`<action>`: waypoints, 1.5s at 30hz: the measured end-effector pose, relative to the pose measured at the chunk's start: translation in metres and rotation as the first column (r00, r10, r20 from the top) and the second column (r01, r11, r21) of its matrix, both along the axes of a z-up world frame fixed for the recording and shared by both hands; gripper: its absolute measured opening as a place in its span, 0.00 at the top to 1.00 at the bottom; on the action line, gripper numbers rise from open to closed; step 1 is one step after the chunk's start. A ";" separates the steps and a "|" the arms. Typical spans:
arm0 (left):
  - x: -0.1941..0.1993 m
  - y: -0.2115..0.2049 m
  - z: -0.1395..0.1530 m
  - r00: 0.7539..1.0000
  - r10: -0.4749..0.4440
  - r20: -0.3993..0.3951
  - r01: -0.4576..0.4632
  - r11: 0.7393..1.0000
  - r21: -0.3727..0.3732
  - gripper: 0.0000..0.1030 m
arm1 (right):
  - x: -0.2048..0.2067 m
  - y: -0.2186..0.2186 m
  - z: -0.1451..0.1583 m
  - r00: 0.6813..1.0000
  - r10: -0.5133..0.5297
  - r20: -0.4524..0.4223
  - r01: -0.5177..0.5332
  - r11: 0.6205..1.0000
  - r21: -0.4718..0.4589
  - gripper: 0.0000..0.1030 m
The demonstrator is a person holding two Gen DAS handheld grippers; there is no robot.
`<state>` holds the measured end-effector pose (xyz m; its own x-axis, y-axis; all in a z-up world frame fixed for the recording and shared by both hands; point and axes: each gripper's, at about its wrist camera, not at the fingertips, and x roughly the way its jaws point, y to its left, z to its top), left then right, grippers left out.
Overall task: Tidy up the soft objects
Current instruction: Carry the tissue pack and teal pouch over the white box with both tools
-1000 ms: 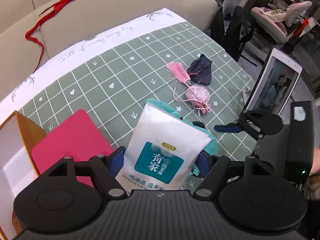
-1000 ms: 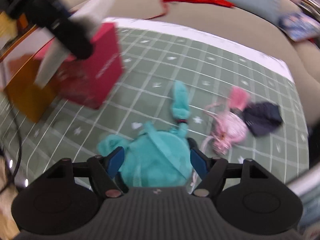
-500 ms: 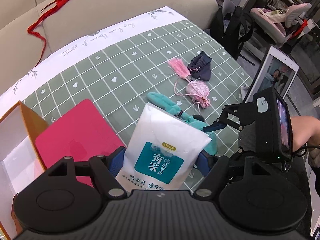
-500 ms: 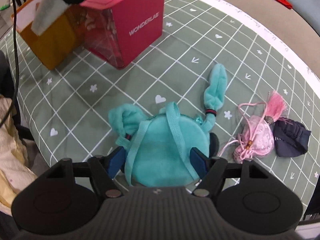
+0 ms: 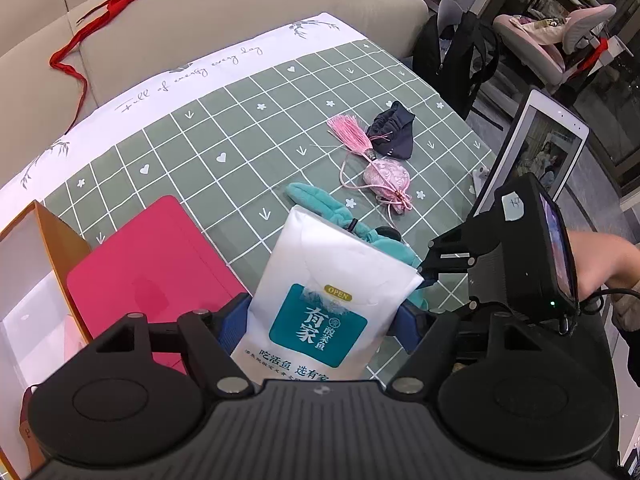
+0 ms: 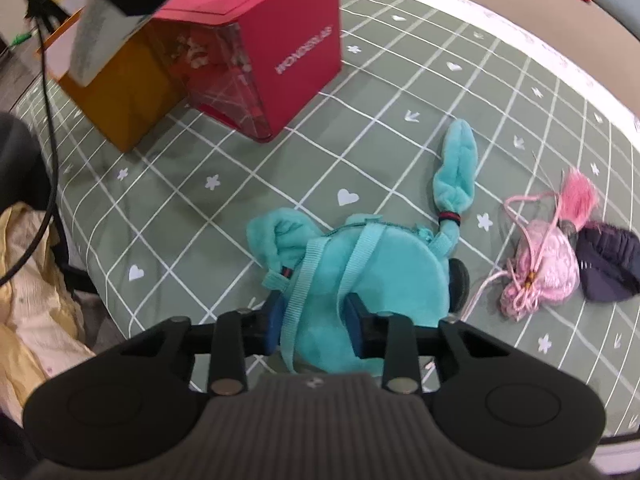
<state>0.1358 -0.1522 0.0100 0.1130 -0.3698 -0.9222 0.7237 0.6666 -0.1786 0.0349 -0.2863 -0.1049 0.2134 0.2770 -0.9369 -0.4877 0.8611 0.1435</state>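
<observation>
The right claw [image 6: 314,322] has just been closing and now pinches the teal plush bag [image 6: 368,272] near the bench's [image 6: 280,168] front edge; the left claw [image 5: 320,326] grips a white packet [image 5: 332,292].

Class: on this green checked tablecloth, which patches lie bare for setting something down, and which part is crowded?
Bare: the cloth between its white border, the pink box and the pink pouch. Crowded: the teal plush bag, pink pouch and dark pouch lie close together.

A teal plush bag [image 6: 372,272] lies flat on the tabletop [image 6: 248,184], straps up; just beside it sit a pink tasselled pouch [image 6: 548,268] and a navy pouch [image 6: 608,264], touching each other.
</observation>
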 end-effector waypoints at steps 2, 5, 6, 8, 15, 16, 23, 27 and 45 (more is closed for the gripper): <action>0.000 0.001 0.001 1.000 0.001 0.002 -0.001 1.000 -0.002 0.18 | 0.001 0.000 0.000 0.999 -0.035 -0.010 0.035 0.999 0.004 0.72; 0.001 0.003 0.001 1.000 0.011 -0.003 -0.012 1.000 -0.006 0.18 | 0.000 0.000 0.002 0.998 -0.066 -0.016 0.066 0.998 0.007 0.74; 0.000 0.005 0.002 1.000 0.014 -0.004 -0.014 1.000 -0.006 0.18 | 0.000 -0.002 0.002 0.996 -0.082 -0.021 0.082 0.997 0.012 0.74; 0.000 0.008 0.002 1.000 0.017 -0.003 -0.017 1.000 -0.009 0.18 | -0.001 -0.007 0.003 0.990 -0.135 -0.032 0.136 0.990 0.022 0.75; -0.009 0.017 0.009 1.000 0.012 -0.023 -0.013 0.999 -0.033 0.18 | -0.014 -0.002 0.012 0.982 -0.191 0.012 0.191 0.982 -0.004 0.97; -0.009 0.018 0.010 1.000 0.010 -0.018 -0.011 0.999 -0.032 0.18 | -0.014 -0.001 0.013 0.979 -0.201 0.023 0.202 0.979 -0.031 1.00; -0.007 0.029 0.012 0.998 0.051 -0.023 -0.052 0.998 -0.040 0.18 | -0.012 0.000 0.019 0.971 -0.239 0.009 0.238 0.966 -0.097 1.00; -0.008 0.035 0.011 0.998 0.056 -0.022 -0.056 0.998 -0.036 0.18 | -0.006 -0.002 0.023 0.960 -0.278 0.002 0.277 0.955 -0.110 1.00; -0.007 0.074 0.024 0.990 0.135 -0.036 -0.136 0.990 -0.041 0.18 | 0.019 0.003 0.101 0.933 -0.356 0.048 0.359 0.931 -0.070 1.00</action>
<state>0.1284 -0.0782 0.0345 0.1344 -0.3924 -0.9099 0.6202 0.7495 -0.2316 0.0537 -0.2835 -0.0034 0.3171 0.1041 -0.9427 -0.1493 0.9870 0.0588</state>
